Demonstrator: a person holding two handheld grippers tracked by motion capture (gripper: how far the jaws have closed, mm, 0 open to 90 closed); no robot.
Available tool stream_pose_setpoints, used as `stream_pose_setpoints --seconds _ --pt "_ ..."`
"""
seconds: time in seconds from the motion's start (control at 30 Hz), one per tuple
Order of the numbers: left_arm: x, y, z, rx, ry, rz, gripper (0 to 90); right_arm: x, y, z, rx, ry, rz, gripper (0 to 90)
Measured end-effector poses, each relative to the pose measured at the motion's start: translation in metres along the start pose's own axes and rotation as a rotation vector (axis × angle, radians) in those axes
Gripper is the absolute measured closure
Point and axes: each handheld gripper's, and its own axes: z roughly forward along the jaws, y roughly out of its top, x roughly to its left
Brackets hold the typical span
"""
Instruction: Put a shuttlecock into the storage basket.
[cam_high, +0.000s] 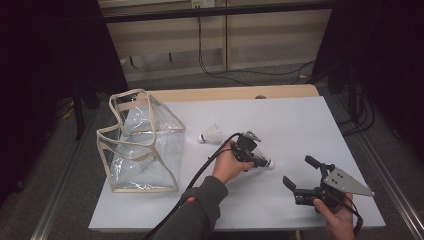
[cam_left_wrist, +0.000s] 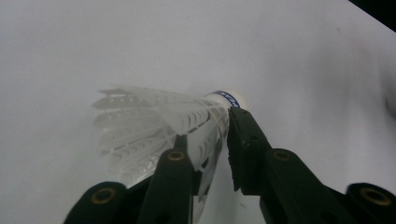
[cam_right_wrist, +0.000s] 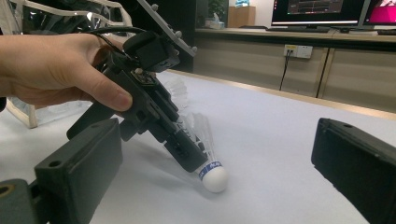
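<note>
- Shuttlecock (cam_right_wrist: 205, 154), white with a blue band at its cork tip, lies in the middle of the white table (cam_high: 300, 130), its cork resting on the surface and its skirt pointing back up along the left gripper (cam_high: 261, 161).
- Left gripper slants down onto that shuttlecock, its jaws drawn in on the plastic skirt just behind the cork; in the left gripper view the feathers (cam_left_wrist: 154, 126) sit squeezed between the two black jaws, so it has the shuttlecock in its grasp.
- Left hand (cam_high: 229, 164) wraps the gripper's body, and its black cable (cam_high: 200, 170) trails back over the sleeve (cam_high: 197, 210).
- Right gripper (cam_high: 300, 174) hovers near the table's front right corner, well apart from the held shuttlecock, jaws spread wide with nothing between them; it points toward the left gripper.
- Right hand (cam_high: 336, 215) holds it from below at the table's front edge.
- Second shuttlecock (cam_high: 211, 135) lies on its side just beyond the left gripper, untouched.
- Clear plastic bag (cam_high: 142, 145) with beige trim stands open at the table's left side, apart from both grippers.
</note>
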Motion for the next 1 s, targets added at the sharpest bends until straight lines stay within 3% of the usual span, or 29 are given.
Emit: stream_pose_setpoints --seconds 0.23,1.0 --pt "-0.002 0.000 0.001 -0.007 -0.024 -0.002 84.5 0.000 0.000 0.000 -0.002 0.000 0.000 1.9" --pt "-0.003 0.003 -0.017 0.009 -0.012 -0.014 85.4 0.000 0.000 0.000 -0.003 0.001 -0.001 2.0"
